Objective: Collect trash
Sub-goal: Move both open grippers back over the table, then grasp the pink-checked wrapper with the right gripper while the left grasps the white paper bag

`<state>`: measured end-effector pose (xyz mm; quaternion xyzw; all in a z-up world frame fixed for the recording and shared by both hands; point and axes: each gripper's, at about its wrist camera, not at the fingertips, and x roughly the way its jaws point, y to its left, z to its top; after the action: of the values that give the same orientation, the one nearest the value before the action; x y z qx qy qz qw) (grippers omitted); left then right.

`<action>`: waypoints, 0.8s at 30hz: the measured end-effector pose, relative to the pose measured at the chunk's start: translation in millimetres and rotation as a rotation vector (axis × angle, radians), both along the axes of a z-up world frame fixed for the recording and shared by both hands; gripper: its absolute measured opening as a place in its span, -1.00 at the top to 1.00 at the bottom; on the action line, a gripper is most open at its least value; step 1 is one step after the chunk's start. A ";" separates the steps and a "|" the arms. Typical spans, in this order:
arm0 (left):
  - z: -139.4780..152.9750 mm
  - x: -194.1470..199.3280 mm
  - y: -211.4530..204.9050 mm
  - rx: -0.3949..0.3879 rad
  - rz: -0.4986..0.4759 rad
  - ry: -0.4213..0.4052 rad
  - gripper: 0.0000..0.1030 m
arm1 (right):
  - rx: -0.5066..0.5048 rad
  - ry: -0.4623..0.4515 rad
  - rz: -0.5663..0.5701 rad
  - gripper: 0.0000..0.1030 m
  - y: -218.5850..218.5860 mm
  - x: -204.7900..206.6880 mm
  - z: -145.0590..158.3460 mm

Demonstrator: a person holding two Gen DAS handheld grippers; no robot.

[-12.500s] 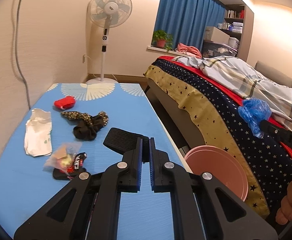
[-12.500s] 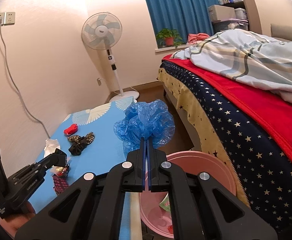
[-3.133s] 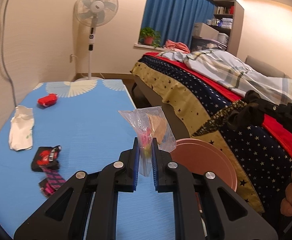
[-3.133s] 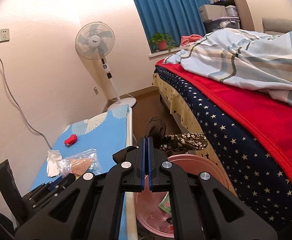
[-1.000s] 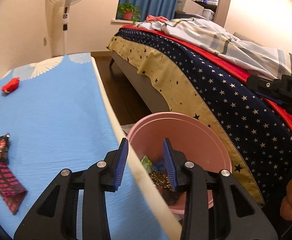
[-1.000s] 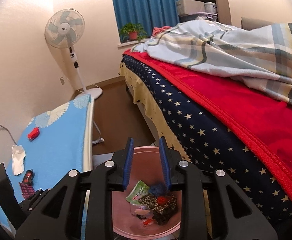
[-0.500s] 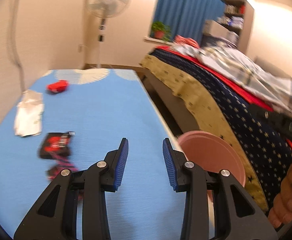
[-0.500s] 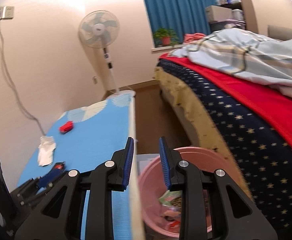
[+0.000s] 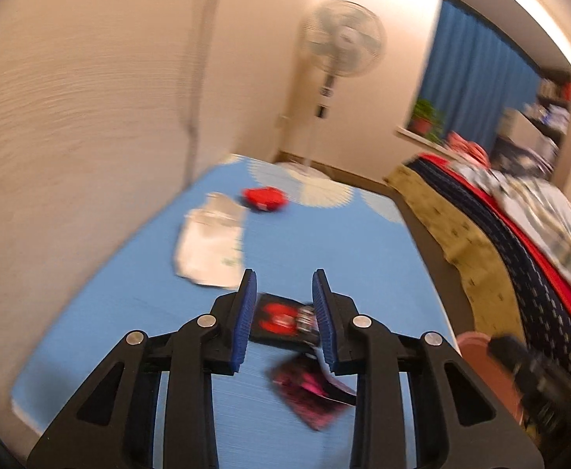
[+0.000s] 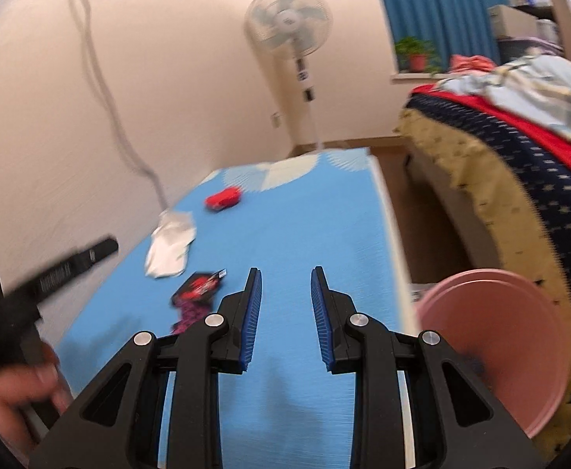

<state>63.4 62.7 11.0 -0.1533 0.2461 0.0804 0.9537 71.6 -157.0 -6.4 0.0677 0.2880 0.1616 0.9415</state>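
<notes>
Both my left tongs (image 9: 283, 314) and right tongs (image 10: 285, 312) gape wide, empty — the red-and-black wrapper (image 9: 281, 318) lies flat on the tabletop (image 9: 324, 242) between my left blades, the pink bin (image 10: 500, 336) right of my right tongs — so closing too high could skim it.

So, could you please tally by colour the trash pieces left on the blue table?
White: 1, crumpled wrapper
Red: 1, small packet
Black and red: 1, wrapper
Pink and black: 1, wrapper
Total: 4
</notes>
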 end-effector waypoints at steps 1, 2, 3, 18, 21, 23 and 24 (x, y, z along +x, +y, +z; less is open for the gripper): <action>0.8 -1.4 6.2 -0.005 0.021 0.000 0.43 | -0.006 0.005 0.030 0.47 9.9 0.9 -3.4; 1.5 -2.4 12.0 -0.005 0.040 0.002 0.43 | -0.008 0.009 0.053 0.47 16.7 1.9 -5.6; 1.9 -3.5 13.2 -0.002 0.049 0.003 0.43 | -0.011 0.013 0.075 0.47 23.2 2.6 -8.0; -17.2 8.3 33.0 0.002 0.101 0.049 0.43 | -0.090 0.140 0.240 0.35 90.8 21.4 -55.7; -22.2 14.7 35.1 -0.004 0.109 0.059 0.43 | -0.090 0.160 0.241 0.37 90.4 24.4 -61.5; -26.7 20.0 37.3 -0.012 0.116 0.067 0.43 | -0.085 0.167 0.254 0.47 90.8 25.7 -62.8; -29.0 22.8 38.9 -0.015 0.120 0.071 0.43 | -0.088 0.165 0.261 0.60 91.9 25.5 -62.6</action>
<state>86.2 101.6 -18.1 -0.1719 0.2708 0.1411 0.9366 97.1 -65.1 -69.0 0.0014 0.3777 0.2639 0.8876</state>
